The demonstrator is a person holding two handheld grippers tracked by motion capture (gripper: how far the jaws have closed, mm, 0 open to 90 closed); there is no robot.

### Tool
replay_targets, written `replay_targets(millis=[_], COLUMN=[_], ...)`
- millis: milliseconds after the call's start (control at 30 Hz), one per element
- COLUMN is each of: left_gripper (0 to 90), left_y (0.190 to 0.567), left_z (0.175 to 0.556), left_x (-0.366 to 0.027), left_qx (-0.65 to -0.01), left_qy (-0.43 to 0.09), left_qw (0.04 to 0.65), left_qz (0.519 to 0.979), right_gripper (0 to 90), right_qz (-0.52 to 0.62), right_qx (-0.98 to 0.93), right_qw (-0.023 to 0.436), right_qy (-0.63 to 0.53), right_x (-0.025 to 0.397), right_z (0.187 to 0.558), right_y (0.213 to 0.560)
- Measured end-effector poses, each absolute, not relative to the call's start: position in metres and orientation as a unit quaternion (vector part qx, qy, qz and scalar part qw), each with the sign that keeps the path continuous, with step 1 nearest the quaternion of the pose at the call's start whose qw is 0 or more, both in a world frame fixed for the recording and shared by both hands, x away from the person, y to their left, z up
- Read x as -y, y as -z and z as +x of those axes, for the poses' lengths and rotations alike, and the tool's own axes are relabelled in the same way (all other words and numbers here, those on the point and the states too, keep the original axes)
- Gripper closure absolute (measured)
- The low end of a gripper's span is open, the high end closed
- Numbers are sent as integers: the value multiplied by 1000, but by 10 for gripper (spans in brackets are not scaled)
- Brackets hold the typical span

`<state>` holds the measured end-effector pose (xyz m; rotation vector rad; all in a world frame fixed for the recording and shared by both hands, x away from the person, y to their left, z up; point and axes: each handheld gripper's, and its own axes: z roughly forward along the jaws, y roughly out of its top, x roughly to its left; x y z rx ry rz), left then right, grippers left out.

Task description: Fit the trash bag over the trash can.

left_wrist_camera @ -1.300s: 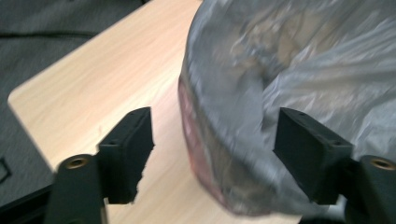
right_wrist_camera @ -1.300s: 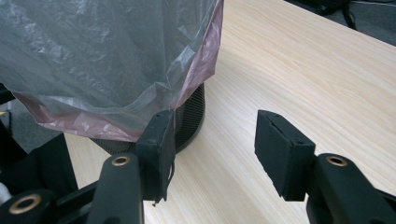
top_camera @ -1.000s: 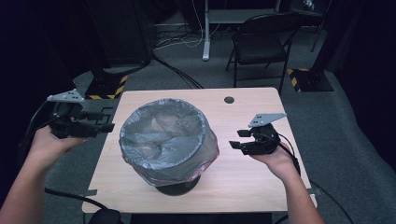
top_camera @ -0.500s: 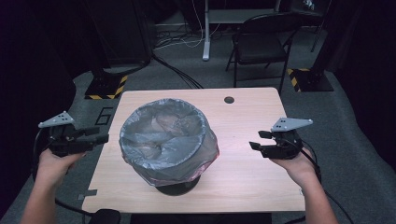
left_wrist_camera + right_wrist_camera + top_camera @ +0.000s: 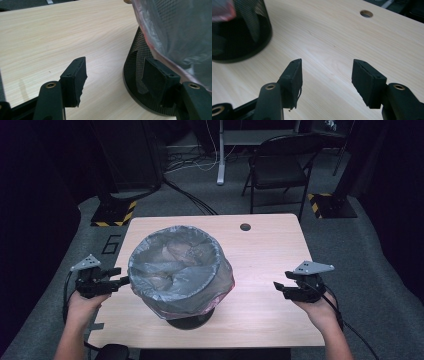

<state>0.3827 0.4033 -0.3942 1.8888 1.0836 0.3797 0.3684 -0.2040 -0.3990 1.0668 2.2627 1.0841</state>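
Observation:
A black mesh waste bin (image 5: 186, 317) stands on the wooden table (image 5: 265, 250), lined with a grey plastic bag (image 5: 175, 270) whose edge folds down over the rim. My left gripper (image 5: 117, 279) hovers at the table's left edge, open and empty, pointing at the bin's side; in the left gripper view the mesh wall (image 5: 136, 67) and the bag (image 5: 180, 32) are close on the right. My right gripper (image 5: 279, 289) is held over the table's right side, open and empty, with the bin (image 5: 239, 32) at the upper left of the right gripper view.
A round cable hole (image 5: 245, 226) sits near the table's far edge. A folding chair (image 5: 280, 170) and a desk leg with cables (image 5: 220, 165) stand on the carpet behind the table. Black stands with yellow-striped bases (image 5: 112, 212) flank the far corners.
Both grippers have drawn back from the bin toward the person and lower, the left one off the table's left edge, the right one nearer the front right.

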Motion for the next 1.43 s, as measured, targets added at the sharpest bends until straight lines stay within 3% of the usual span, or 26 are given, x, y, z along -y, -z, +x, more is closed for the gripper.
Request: replay_targets(millis=[400,700,1033,1233,1433], left_gripper=[352,320,274,262,203], left_y=[434,465,494,508,518], left_z=[387,390,398,403,408], left_x=[-402,-400,-410,-412,-415], left_qx=[-460,-436,-433,-430,-425], left_qy=[-144,-162,-147,-144,-129], left_qw=[446,420,405,400,418], left_qz=[754,779,792,796,793], right_gripper=[403,392,326,281,142], right_qz=[407,407,430,427,413], right_qx=[-802,-810,-807,-811,-817], right_qw=[222,219,198,211,225], right_qy=[-376,-361,-352,-339,-335], right_x=[222,224,237,240,245], right_z=[367,368,376,378,374], right_y=[428,460,483,492,500])
